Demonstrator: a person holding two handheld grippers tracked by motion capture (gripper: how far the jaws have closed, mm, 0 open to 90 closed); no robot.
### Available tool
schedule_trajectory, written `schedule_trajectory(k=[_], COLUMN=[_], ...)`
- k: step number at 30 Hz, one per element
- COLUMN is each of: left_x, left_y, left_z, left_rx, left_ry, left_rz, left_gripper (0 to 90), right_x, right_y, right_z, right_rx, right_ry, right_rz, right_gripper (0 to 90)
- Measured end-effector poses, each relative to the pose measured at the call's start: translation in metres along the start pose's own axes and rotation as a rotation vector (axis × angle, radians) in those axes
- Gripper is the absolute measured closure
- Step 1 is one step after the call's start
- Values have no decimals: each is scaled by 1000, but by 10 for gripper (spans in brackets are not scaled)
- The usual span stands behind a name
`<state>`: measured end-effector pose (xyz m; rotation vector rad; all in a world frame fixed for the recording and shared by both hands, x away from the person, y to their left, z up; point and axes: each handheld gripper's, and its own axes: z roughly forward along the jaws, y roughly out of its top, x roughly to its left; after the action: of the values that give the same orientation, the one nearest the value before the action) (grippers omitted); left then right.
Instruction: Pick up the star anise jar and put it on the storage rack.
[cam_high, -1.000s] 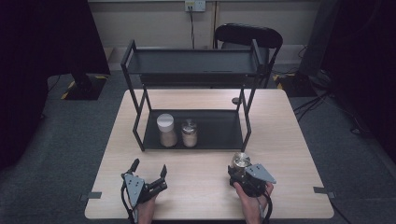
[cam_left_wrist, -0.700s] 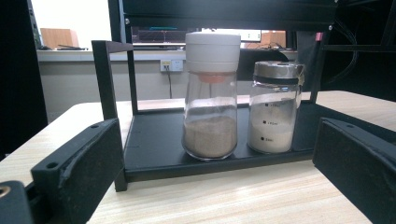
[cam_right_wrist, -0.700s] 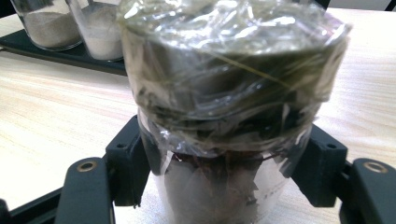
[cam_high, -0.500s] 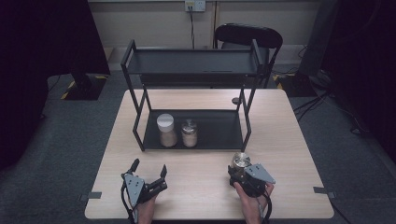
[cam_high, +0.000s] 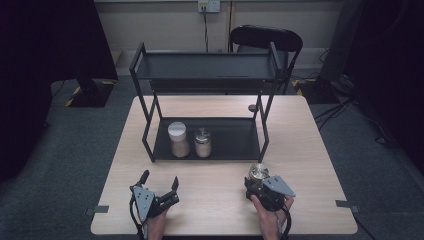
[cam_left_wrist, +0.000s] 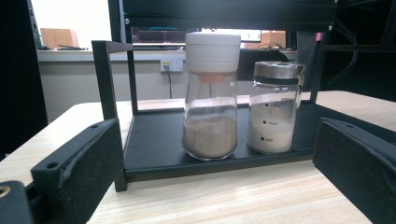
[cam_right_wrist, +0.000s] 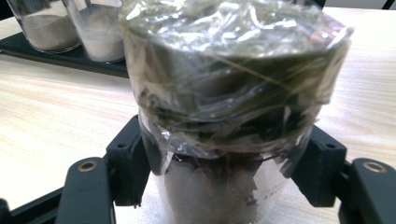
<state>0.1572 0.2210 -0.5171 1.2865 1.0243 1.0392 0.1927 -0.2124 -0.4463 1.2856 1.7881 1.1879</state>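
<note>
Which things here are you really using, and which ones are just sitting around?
In use:
right gripper, shut on the wrapped jar
black rack, likely where the wrapped jar goes
left gripper, open and empty

Just sitting around:
white-lidded jar and metal-lidded jar, already on the rack
chair

Black two-tier rack (cam_high: 205, 75) stands at middle of wooden counter (cam_high: 310, 145), toward far edge. On its lower shelf, two jars side by side, left of centre: white-capped jar (cam_left_wrist: 211, 95) with brown powder, metal-capped jar (cam_left_wrist: 274, 107) with white powder just right of it, not clearly touching. Upper shelf bare. Small dark round thing (cam_high: 252, 107) on counter behind rack. Black chair (cam_high: 266, 39) beyond far edge. Wall socket (cam_high: 208, 6) with cable hanging down. Grey carpet floor (cam_high: 80, 150) around.
</note>
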Motion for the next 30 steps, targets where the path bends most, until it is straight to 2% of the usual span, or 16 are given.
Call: schedule_trajectory(k=[12, 30], left_x=[0, 0], left_y=[0, 0], left_z=[0, 0], left_rx=[-1, 0], left_ry=[0, 0], left_rz=[0, 0], left_gripper=[12, 12], right_x=[1, 2], right_y=[2, 6], right_z=[-1, -7], right_rx=[8, -14], right_ry=[4, 12], right_rz=[-18, -24], right_gripper=[314, 315])
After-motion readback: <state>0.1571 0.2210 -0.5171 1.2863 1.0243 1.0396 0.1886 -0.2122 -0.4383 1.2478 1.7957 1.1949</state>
